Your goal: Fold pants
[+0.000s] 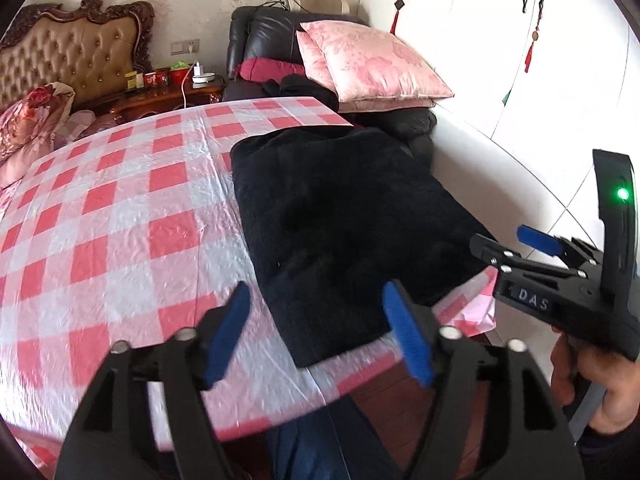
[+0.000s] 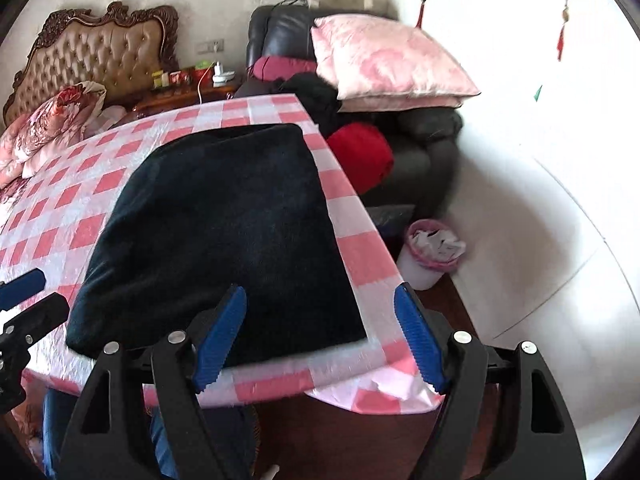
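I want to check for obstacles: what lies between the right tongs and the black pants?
Nothing. In the right wrist view the open right tongs hang over the near edge of the pants, with no object between; only checked tablecloth surrounds the pants.

The checked table (image 1: 120,208) lay bare to the left of the folded black pants (image 2: 224,232) — wide room there for a gripper. To the right the pants sat near the table's edge, and beyond it stood a dark sofa (image 2: 420,152) stacked with pink pillows (image 2: 384,64) and a lined bin (image 2: 428,256) on the floor.
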Motion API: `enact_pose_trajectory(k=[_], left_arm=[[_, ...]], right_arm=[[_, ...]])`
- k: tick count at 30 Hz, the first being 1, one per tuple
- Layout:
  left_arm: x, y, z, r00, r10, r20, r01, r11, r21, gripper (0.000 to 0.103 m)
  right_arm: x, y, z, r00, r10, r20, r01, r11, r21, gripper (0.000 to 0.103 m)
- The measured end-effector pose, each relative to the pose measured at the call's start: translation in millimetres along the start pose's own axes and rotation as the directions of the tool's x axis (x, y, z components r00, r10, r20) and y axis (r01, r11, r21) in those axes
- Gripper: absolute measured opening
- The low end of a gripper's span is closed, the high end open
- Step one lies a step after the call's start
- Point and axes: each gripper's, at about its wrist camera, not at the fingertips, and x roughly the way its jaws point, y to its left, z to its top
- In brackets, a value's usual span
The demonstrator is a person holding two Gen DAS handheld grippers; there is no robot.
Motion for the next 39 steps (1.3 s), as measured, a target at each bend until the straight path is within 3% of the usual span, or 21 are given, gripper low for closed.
enact_pose_trajectory(k=[3,5,15,22,39], left_arm=[[-20,-9,-5,0.998,0.063,0.019,-0.063,0.998,-0.001,0.092],[-30,-8,-5,0.999,0.036,0.007,-0.035,0.998,-0.046,0.101],[-58,-23,-7,0.997,0.078,0.015,-0.077,0.996,-0.046,0.101],[-59,-27,-6,0.995,0.099,0.02,-0.098,0.994,-0.046,0.101],[-51,-30,-8,0.997,0.072,-0.004,-0.072,0.996,-0.053,0.101]], right_arm=[[-24,-2,-10,1.0,-0.011,0.025,0.011,1.0,0.003,0.074],[-39,-4,-15,0.999,-0.016,0.042,0.015,1.0,0.017,0.075],[-86,-13,-24,0.994,-0.031,0.104,0.025,0.998,0.059,0.081],[-86,-16,-24,0.994,-0.041,0.102,0.035,0.998,0.06,0.082],[-81,-18,-28,0.996,-0.042,0.085,0.037,0.998,0.058,0.082]])
